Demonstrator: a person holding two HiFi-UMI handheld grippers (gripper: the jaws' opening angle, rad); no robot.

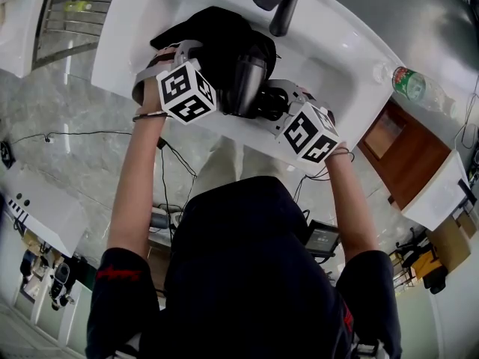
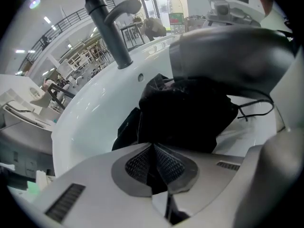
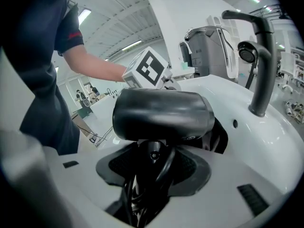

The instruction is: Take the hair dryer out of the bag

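Observation:
A black fabric bag (image 1: 217, 36) lies crumpled in the white sink (image 1: 329, 43). My left gripper (image 1: 177, 53) is shut on the bag's near edge, and a fold of black cloth (image 2: 185, 113) runs into its closed pads (image 2: 137, 165). The dark grey hair dryer (image 1: 245, 81) hangs just right of the bag, barrel crosswise. My right gripper (image 1: 273, 102) is shut on its handle. In the right gripper view the barrel (image 3: 164, 113) sits above the right gripper (image 3: 152, 167), with the handle and black cord between the pads. The dryer (image 2: 228, 56) is above the bag in the left gripper view.
A dark faucet (image 1: 284, 6) rises at the far rim of the sink, also visible as a faucet (image 3: 263, 56) right of the dryer. A green-labelled bottle (image 1: 410, 83) lies on the counter to the right. A wooden cabinet (image 1: 408, 155) stands below it.

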